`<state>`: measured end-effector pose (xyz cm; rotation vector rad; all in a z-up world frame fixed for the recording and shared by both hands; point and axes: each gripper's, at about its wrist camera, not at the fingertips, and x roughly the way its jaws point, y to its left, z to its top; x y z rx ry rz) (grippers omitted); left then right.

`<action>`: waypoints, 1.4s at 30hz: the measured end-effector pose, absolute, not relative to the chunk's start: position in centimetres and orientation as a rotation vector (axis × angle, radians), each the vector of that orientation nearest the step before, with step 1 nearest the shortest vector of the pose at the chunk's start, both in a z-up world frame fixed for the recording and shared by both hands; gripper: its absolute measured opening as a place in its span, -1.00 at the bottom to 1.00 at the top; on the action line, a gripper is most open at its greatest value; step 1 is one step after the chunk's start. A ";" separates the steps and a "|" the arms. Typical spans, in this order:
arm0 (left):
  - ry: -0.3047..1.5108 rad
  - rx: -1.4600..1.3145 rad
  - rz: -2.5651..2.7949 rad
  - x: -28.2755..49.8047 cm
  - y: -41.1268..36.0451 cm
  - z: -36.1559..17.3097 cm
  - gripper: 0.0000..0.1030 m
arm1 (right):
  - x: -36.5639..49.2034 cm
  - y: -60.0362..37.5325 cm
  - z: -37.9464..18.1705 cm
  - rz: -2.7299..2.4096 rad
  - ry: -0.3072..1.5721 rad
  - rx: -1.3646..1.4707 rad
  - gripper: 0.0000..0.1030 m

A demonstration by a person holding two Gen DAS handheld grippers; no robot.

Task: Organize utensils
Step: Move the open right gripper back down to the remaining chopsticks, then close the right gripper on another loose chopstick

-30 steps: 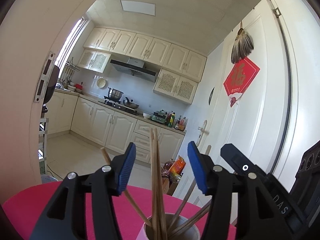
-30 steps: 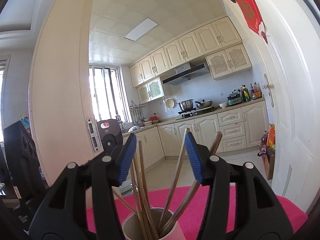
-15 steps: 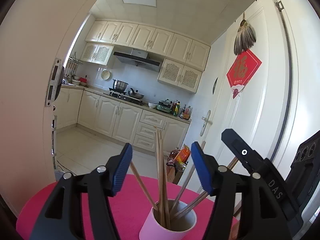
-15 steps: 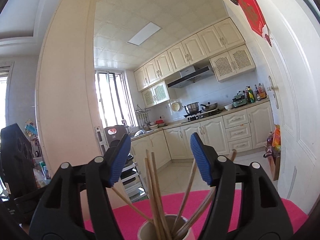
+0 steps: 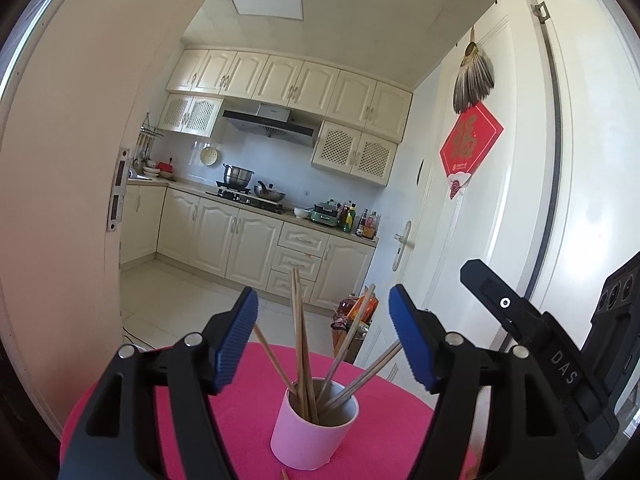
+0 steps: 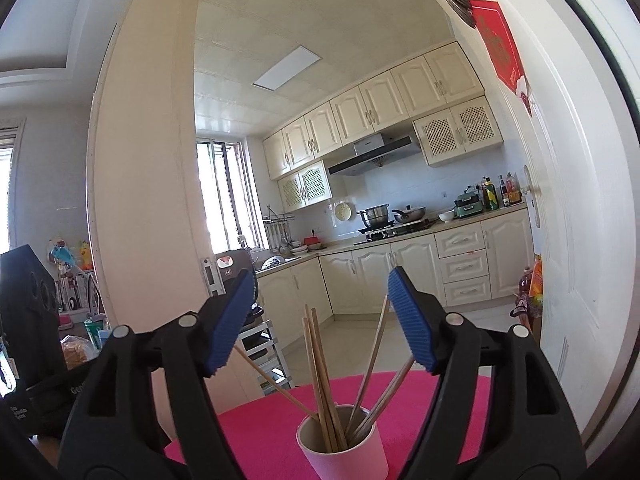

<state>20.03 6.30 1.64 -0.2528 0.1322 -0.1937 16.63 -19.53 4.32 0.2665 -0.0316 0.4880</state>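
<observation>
L gripper (image 5: pixel 322 336): jaws spread wide, blue pads (image 5: pixel 236 338) bare, nothing gripped. R gripper (image 6: pixel 320 318): same, jaws released, pads (image 6: pixel 412 320) clear of everything. Wooden chopsticks (image 5: pixel 300 344) stand in a pale pink cup (image 5: pixel 314 438), fanned at diff. angles, tips rising betw. the pads w/o contact in either view. Cup upright on pink table cover (image 5: pixel 248 412). One stick end (image 5: pixel 285 475) lies on cover near cup base. Bkgd: cream kitchen cabinets (image 5: pixel 224 236), white door (image 5: pixel 492 216) w/ red paper charm (image 5: pixel 470 144).
</observation>
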 end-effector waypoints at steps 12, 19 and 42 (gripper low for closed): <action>0.343 -0.145 -0.154 15.7 5.9 -0.1 0.34 | 12.3 -19.6 3.1 0.461 0.109 0.160 0.37; 0.584 -0.147 -0.179 16.0 6.7 -4.5 0.34 | 12.1 -19.0 -0.1 0.446 0.300 0.116 0.37; 1.148 -0.163 -0.198 18.0 5.9 -15.7 -0.69 | 15.7 -14.8 -10.4 0.585 0.977 0.060 -0.12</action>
